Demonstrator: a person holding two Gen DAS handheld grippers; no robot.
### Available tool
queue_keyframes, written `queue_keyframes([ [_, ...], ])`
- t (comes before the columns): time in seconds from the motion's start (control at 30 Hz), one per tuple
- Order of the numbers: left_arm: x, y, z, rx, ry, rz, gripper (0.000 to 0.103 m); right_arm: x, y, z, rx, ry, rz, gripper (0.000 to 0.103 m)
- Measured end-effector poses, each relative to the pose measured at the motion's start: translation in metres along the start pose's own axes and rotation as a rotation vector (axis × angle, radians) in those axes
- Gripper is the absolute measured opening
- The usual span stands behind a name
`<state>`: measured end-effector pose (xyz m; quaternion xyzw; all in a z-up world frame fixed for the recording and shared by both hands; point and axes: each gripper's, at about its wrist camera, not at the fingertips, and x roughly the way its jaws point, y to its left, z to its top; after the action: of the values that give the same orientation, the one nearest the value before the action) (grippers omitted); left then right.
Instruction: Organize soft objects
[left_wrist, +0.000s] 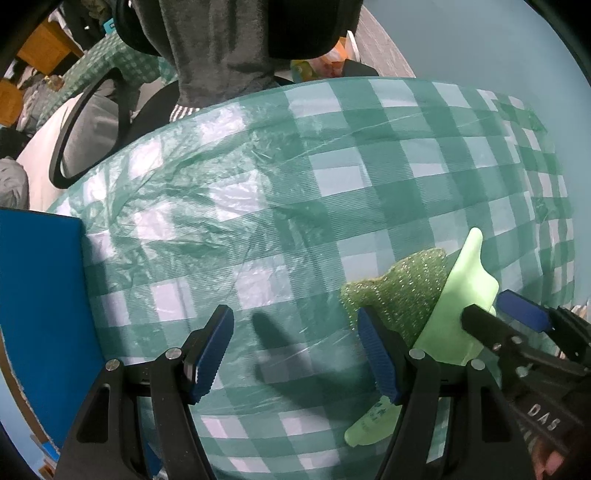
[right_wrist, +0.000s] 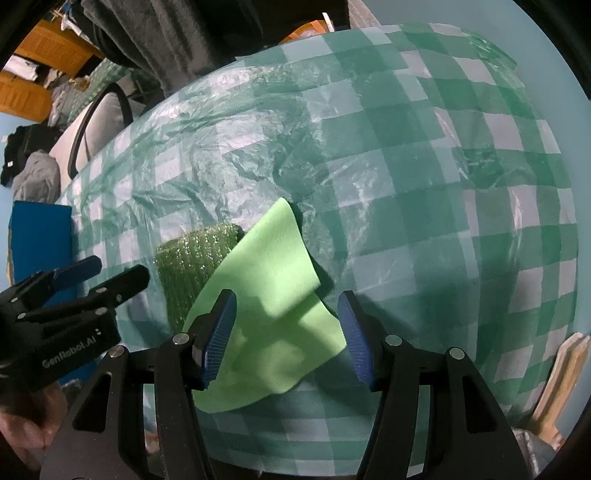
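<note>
- While both tools point down at the tabletop (right_wrist: 424, 192) with its green checked plastic cover, the right hand-held gripper (right_wrist: 286, 332) stands with its jaws apart, nothing pinched; the blue pads (right_wrist: 221, 328) clear the cloth (right_wrist: 266, 291) lying under them.
- The cloth, pale green and partly folded with one corner lifted toward 12 o'clock, rests on the tabletop, and its left edge overlaps a glittery dark green scrubber (right_wrist: 192, 258).
- In the right wrist view the scrubber sits at about 10 o'clock from the cloth, touching it.
- The left hand-held gripper (left_wrist: 295, 350) is wide open over bare cover and holds nothing; its right finger lies in front of the scrubber (left_wrist: 399, 291) and cloth (left_wrist: 461, 291) at 3 o'clock.
- A blue box (left_wrist: 40, 295) stands at the tabletop's edge at 9 o'clock in the left wrist view.
- A person in a grey top (left_wrist: 221, 48) is at 12 o'clock beyond the tabletop.
</note>
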<state>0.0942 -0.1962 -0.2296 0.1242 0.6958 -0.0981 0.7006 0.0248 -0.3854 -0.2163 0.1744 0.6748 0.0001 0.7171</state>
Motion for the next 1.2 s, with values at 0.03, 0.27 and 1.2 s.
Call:
queue_keyframes([
  [0.03, 0.002, 0.0, 0.002, -0.003, 0.002, -0.005, 0.071, 0.001, 0.001, 0.0, 0.0, 0.003, -0.005, 0.058],
  [0.27, 0.015, -0.004, 0.008, -0.016, 0.028, -0.027, 0.071, 0.006, 0.008, 0.001, -0.027, 0.013, -0.045, 0.058],
  [1.2, 0.007, 0.036, -0.01, -0.066, 0.037, 0.099, 0.069, -0.022, -0.07, -0.008, 0.025, -0.029, -0.218, 0.006],
])
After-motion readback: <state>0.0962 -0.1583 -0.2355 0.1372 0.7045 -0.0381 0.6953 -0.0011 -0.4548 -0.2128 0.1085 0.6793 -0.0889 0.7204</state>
